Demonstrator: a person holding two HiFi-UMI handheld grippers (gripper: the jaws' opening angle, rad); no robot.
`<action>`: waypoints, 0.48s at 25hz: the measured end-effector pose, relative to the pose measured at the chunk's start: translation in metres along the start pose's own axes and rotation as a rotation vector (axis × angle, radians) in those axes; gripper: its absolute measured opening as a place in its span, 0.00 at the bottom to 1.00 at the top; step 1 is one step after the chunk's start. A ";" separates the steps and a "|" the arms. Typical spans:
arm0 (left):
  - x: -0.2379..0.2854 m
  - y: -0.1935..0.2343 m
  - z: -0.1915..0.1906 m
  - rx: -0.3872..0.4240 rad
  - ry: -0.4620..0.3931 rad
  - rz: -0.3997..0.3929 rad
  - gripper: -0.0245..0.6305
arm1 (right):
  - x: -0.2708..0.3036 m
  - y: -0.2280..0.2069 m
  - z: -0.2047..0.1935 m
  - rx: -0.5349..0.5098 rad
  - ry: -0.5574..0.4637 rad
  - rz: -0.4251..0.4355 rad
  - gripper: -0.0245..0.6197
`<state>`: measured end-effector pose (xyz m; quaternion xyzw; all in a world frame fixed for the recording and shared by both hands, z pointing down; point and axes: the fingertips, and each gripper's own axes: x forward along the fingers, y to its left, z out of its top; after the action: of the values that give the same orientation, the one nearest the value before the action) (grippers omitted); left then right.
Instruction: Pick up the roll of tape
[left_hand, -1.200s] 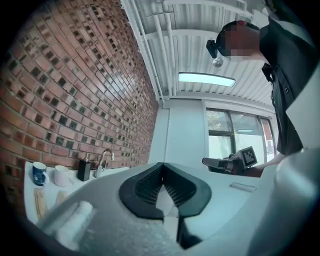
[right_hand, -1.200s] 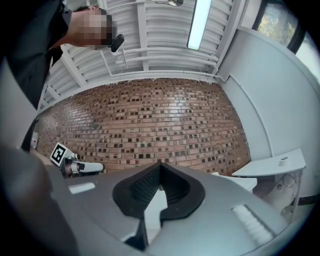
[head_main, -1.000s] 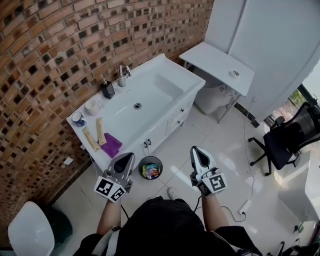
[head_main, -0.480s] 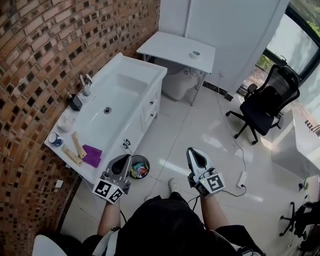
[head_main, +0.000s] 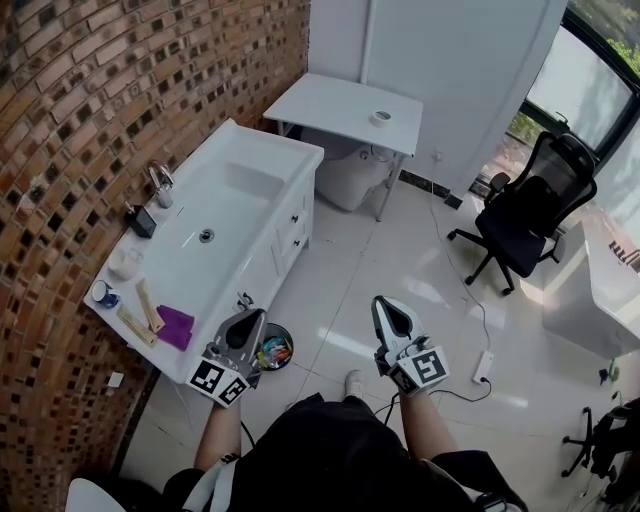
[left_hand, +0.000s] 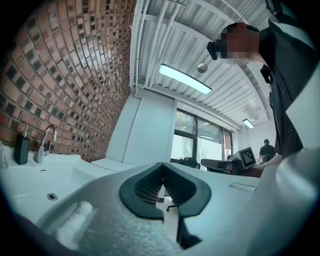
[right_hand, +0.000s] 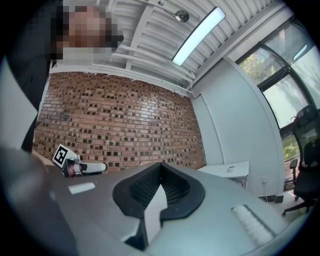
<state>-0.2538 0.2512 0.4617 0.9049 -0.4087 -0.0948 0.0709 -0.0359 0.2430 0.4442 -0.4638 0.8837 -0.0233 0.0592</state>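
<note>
The far white table holds the white roll of tape; my left gripper and right gripper clenched empty, I must approach, then open.

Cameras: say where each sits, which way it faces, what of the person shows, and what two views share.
Head view: on the head, steeply down at sink, table, tape; arms, left gripper, right gripper.
Left gripper view: on that gripper, along shut jaws past the sink toward windows; torso at right.
Right gripper view: likewise, toward brick wall; torso at left.
Shared: head and right gripper views show the tape.
</note>
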 end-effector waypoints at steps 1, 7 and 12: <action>0.007 -0.001 -0.001 0.000 -0.001 -0.002 0.04 | 0.001 -0.006 0.001 -0.003 0.001 0.003 0.04; 0.052 -0.015 -0.007 -0.005 0.005 -0.018 0.04 | 0.003 -0.054 0.005 -0.004 -0.003 0.000 0.04; 0.086 -0.029 -0.020 -0.013 0.029 -0.023 0.04 | -0.002 -0.096 0.005 0.035 -0.020 -0.008 0.04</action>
<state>-0.1719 0.2064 0.4657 0.9103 -0.3966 -0.0854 0.0818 0.0440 0.1901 0.4485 -0.4666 0.8805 -0.0341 0.0760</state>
